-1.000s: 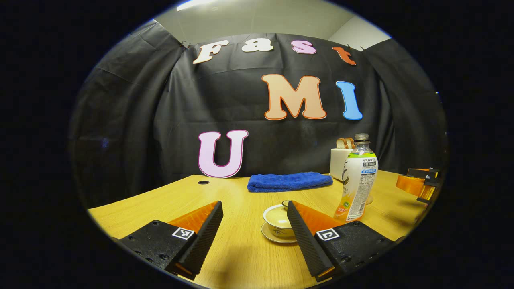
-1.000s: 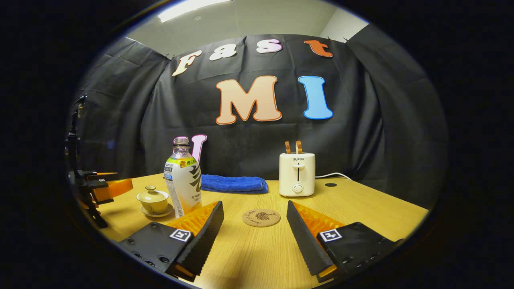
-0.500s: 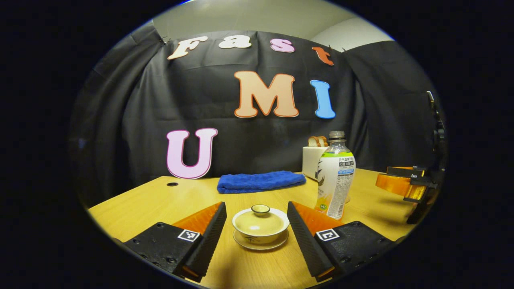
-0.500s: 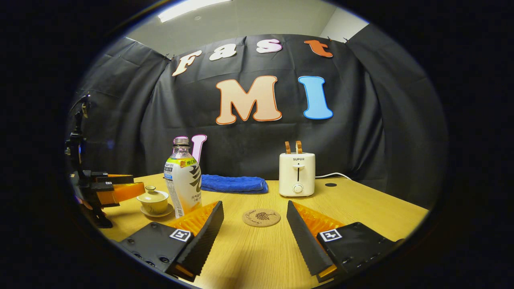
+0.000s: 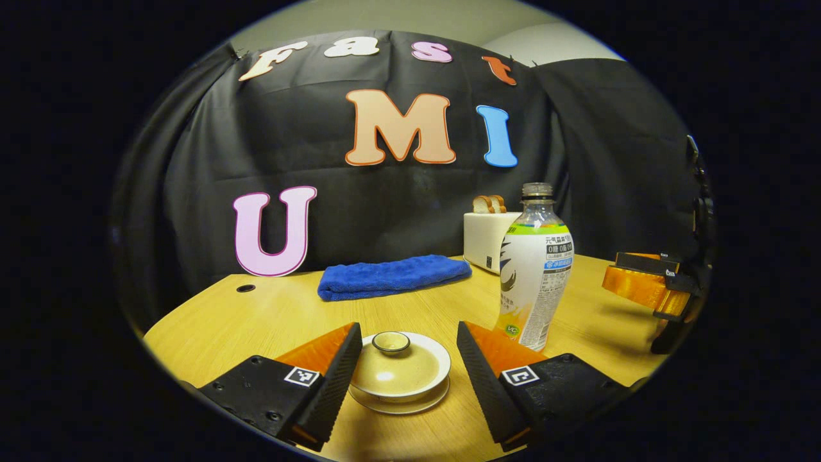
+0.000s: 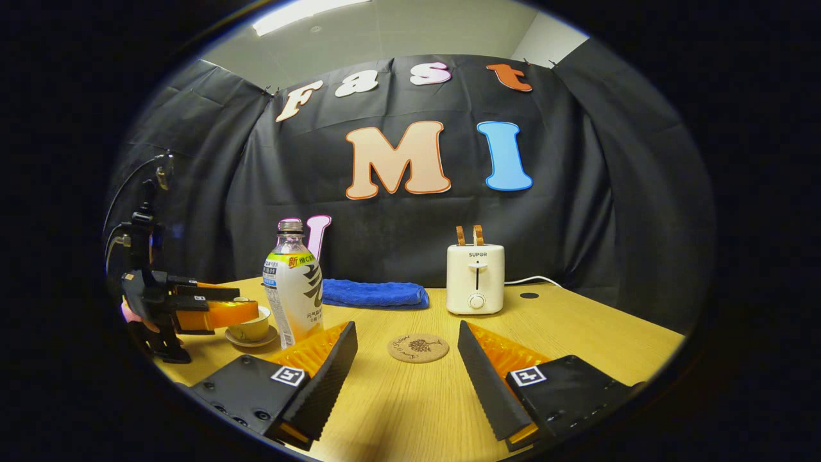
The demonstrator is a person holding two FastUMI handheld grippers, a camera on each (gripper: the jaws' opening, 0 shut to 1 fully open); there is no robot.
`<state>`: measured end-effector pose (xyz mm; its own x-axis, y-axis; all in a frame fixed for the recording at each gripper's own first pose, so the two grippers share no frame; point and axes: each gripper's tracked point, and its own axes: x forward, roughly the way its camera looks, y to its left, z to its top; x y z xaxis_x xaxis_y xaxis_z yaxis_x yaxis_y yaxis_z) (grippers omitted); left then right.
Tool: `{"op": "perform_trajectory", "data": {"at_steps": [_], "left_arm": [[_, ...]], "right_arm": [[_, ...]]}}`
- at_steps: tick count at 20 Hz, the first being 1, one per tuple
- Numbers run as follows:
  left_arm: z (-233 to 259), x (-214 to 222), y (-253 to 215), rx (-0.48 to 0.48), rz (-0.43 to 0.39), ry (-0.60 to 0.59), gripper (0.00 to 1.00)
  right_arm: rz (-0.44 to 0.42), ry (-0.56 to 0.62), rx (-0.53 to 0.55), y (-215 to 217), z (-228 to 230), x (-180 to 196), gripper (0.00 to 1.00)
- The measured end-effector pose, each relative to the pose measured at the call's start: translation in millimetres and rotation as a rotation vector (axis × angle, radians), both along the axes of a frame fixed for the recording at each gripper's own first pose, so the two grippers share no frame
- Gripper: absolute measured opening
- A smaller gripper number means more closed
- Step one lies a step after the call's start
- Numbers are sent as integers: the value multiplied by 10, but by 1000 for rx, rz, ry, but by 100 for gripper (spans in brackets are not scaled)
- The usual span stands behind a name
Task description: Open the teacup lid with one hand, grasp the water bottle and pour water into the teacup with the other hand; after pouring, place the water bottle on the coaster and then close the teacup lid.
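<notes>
A cream lidded teacup (image 5: 399, 372) on a saucer sits between the fingers of my open left gripper (image 5: 404, 366); the lid with its small knob is on, and the jaws stand either side of it, apart from it. The water bottle (image 5: 533, 268) stands upright just right of the cup. In the right gripper view the same bottle (image 6: 293, 283) stands left of centre, the teacup (image 6: 251, 328) beside it under the left gripper (image 6: 215, 309). My right gripper (image 6: 407, 369) is open above the table, with the round cork coaster (image 6: 417, 348) ahead between its fingers.
A folded blue towel (image 5: 392, 276) lies at the back of the wooden table (image 5: 269, 317). A white toaster (image 6: 475, 278) with bread slices stands behind the coaster, its cord trailing right. The right gripper (image 5: 648, 285) shows at the far right in the left gripper view.
My left gripper has swung right and forward, bringing the teacup from beside its right finger to between both fingers. The right gripper has held still.
</notes>
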<state>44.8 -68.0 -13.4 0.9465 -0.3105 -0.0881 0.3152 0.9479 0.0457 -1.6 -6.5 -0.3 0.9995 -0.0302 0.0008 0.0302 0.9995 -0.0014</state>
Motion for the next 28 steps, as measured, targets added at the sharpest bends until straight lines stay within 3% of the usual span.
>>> {"op": "perform_trajectory", "data": {"at_steps": [3,8,9,14,18,21,28], "left_arm": [[-6,84,-16,11,-1,9,78],[32,184,67,8,36,-6,49],[17,212,80,-4,44,2,29],[42,201,97,-18,49,-6,27],[134,135,224,-70,95,-59,28],[131,35,388,-64,152,-70,26],[207,-293,921,-58,320,-135,25]], "right_arm": [[4,1,0,3,6,-3,96],[4,1,0,6,6,0,96],[5,1,1,9,5,-5,96],[8,1,1,13,10,-2,96],[62,4,3,95,8,-5,96],[229,14,11,438,-26,-7,99],[392,24,19,885,-51,34,96]]}}
